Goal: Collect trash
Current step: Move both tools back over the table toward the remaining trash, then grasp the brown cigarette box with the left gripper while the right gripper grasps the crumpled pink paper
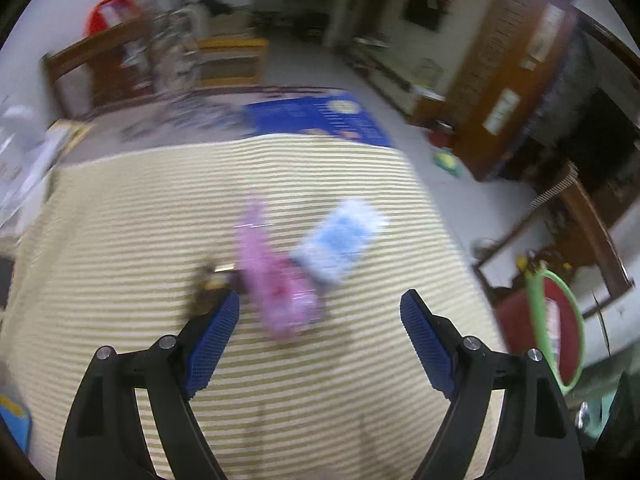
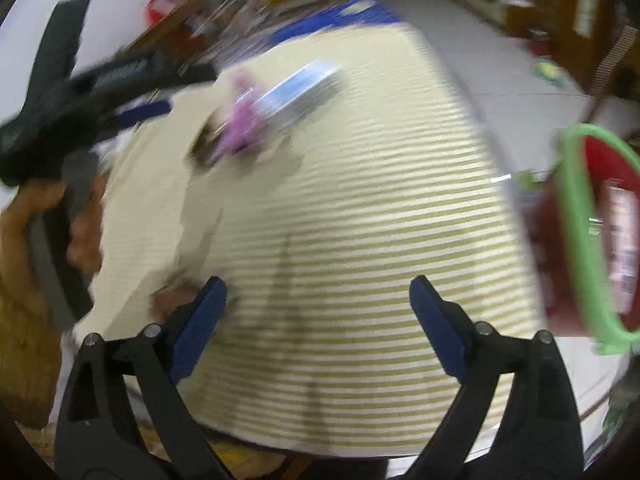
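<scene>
On the table's yellow-striped cloth [image 1: 120, 240] lie a pink wrapper [image 1: 276, 288], a blue-and-white packet [image 1: 340, 240] to its right, and a small dark brown scrap [image 1: 212, 280] to its left, all blurred. My left gripper [image 1: 320, 304] hangs open just short of the pink wrapper, nothing between its fingers. My right gripper [image 2: 318, 288] stands open over bare cloth [image 2: 360, 200]; the pink wrapper [image 2: 244, 124] and packet [image 2: 300, 88] lie far ahead. A blurred brownish scrap [image 2: 176, 296] sits by its left finger.
A red bin with a green rim [image 1: 560, 320] stands off the table's right edge, also at the right in the right wrist view [image 2: 588, 232]. A hand [image 2: 84, 240] holds the other gripper at left there. A blue sheet [image 1: 320, 116] lies at the table's far end.
</scene>
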Demonstrator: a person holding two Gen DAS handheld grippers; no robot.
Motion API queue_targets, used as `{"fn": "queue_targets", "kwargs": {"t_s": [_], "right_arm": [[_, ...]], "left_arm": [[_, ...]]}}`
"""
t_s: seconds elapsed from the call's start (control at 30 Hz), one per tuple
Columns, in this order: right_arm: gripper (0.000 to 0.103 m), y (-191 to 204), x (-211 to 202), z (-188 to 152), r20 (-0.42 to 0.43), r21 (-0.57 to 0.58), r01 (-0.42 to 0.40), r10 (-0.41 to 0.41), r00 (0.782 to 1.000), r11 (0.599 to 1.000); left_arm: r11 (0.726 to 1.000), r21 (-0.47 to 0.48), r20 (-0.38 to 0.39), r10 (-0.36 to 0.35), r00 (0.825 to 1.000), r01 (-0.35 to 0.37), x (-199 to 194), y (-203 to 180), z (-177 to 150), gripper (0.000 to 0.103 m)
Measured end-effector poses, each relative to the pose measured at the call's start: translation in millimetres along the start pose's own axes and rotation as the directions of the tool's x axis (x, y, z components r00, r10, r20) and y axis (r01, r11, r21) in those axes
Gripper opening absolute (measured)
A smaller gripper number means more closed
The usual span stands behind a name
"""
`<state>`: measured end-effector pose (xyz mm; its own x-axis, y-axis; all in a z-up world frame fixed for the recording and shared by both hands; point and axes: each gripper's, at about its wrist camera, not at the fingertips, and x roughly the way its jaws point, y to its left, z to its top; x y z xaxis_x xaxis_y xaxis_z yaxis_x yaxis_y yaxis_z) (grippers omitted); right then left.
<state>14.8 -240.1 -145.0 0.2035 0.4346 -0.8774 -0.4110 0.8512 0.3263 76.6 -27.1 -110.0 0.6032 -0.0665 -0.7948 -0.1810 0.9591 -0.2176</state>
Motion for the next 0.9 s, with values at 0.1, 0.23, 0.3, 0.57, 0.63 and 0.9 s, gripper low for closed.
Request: {"fn": "queue_targets", "kwargs": {"t_s": [0.1, 0.23, 0.3, 0.57, 0.63, 0.9], "right_arm": [[0.093, 39, 30, -1, -0.066, -0.062, -0.028, 0.024, 0.998, 0.998], [0.094, 76, 68, -7, -0.165, -0.125, -0.036, 0.014, 0.986, 0.992], [0.088, 84, 79, -9, -0.182, -0.119, -0.022, 0.000, 0.983, 0.993], [0.040, 69, 58, -11, -0.096, -0.002, 0.060, -0.060, 0.994, 0.998], [0.040, 65, 49, -10, -0.066, 0.025, 0.063, -0.061, 0.996, 0.998], [0.040, 57, 28, -2, 0.000, 0.080, 0.073, -0.073, 0.997, 0.994]], "left_arm": [[0.998, -0.043, -0.001, 0.034, 0.999, -0.034, -3, 41, -1, 0.079], [0.998, -0.041, -0.020, 0.048, 0.999, -0.049, 1, 75, -2, 0.079], [0.999, -0.027, -0.039, 0.043, 0.998, -0.044, 8, 83, -4, 0.079], [0.996, 0.082, -0.142, 0.033, 0.989, -0.021, 65, 76, -11, 0.079], [0.994, 0.106, -0.147, 0.035, 0.989, -0.019, 77, 73, -9, 0.078], [0.991, 0.136, -0.198, 0.044, 0.979, -0.017, 113, 67, 0, 0.057]]}}
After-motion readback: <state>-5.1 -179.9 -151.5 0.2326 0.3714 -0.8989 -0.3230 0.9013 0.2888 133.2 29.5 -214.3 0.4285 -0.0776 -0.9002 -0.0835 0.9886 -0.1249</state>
